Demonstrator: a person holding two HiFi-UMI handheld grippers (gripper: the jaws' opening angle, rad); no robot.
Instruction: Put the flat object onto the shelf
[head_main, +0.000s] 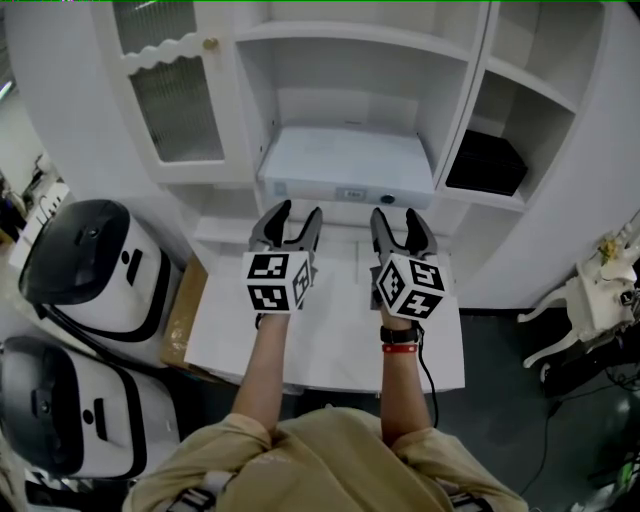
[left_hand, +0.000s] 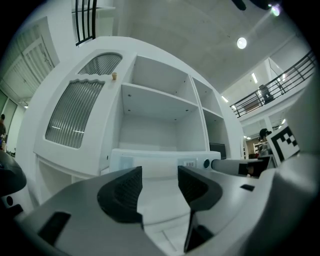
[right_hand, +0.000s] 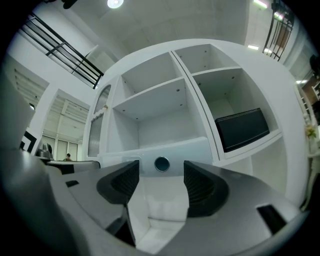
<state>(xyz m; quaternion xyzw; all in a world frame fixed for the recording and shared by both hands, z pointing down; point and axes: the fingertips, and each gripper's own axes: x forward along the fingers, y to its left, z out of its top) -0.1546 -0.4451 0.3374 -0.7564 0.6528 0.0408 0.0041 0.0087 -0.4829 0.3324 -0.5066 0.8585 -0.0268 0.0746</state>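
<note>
Your left gripper (head_main: 300, 210) and right gripper (head_main: 395, 214) hang, jaws apart and empty, before the flat box (head_main: 345, 162) in the cabinet (head_main: 455, 110); withdraw level, without snagging it.

A white shelf unit (head_main: 462, 100) stands against the wall. On the bottom board of its middle compartment lies a flat white box (head_main: 345, 160), its front edge facing outward. A black flat object (head_main: 485, 162) rests in the right-hand compartment. A white table (head_main: 330, 340) stands just before the unit.
</note>
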